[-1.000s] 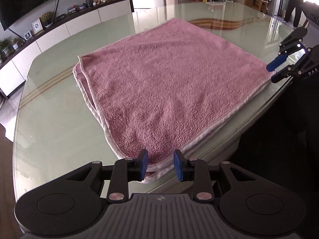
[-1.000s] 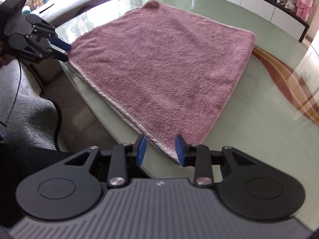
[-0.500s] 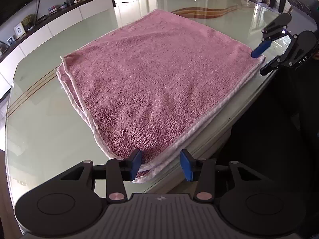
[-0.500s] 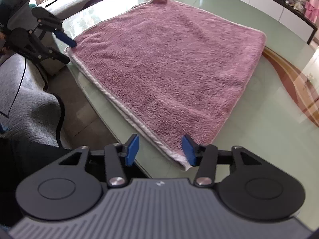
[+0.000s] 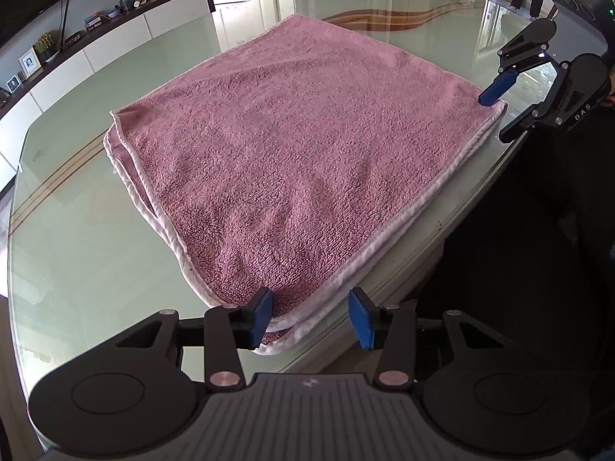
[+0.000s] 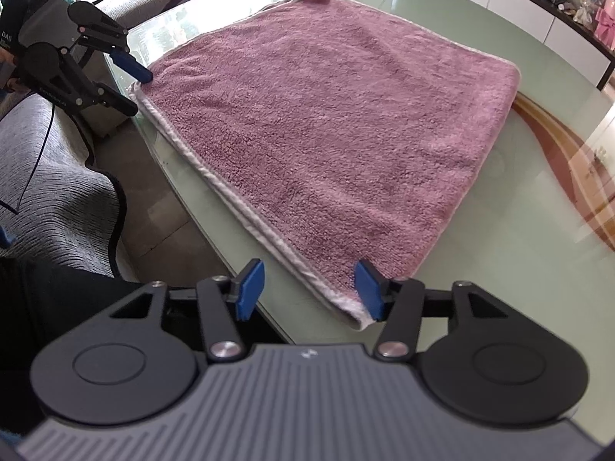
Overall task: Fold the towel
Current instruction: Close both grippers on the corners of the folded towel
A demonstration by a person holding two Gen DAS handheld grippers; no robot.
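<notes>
Pink terry cloth covered most of the near part of the glass counter (image 5: pixel 96 253): the towel (image 5: pixel 300 153) lay folded in layers, roughly square, with its pale hemmed edges stacked along the side nearest the counter's rim. One near corner of it slightly overhung that rim.

At that corner sat the left gripper (image 5: pixel 311 317), its blue pads parted with the stacked hems between them. Its jaws had just been opening, and neither pad pressed on the cloth, though the left pad stood just beside or against the corner. In the right wrist view the same gripper (image 6: pixel 130 84) showed at the far left corner of the towel, one blue finger lying at the edge of the cloth and the other below the counter's rim.

The right gripper (image 6: pixel 309 292) was at the other near corner. Its jaws too had just been opening; the towel's (image 6: pixel 330 126) hemmed corner lay between the pads, close by the right pad and clear of the left one, so nothing was clamped. Seen from the left wrist camera, the right gripper (image 5: pixel 496 115) had its upper blue finger at the towel's corner and its lower finger beyond the counter's edge.

A long white cabinet (image 5: pixel 115 38) with small items on top ran along the wall behind, and a grey sofa (image 6: pixel 50 176) stood beside the counter.
</notes>
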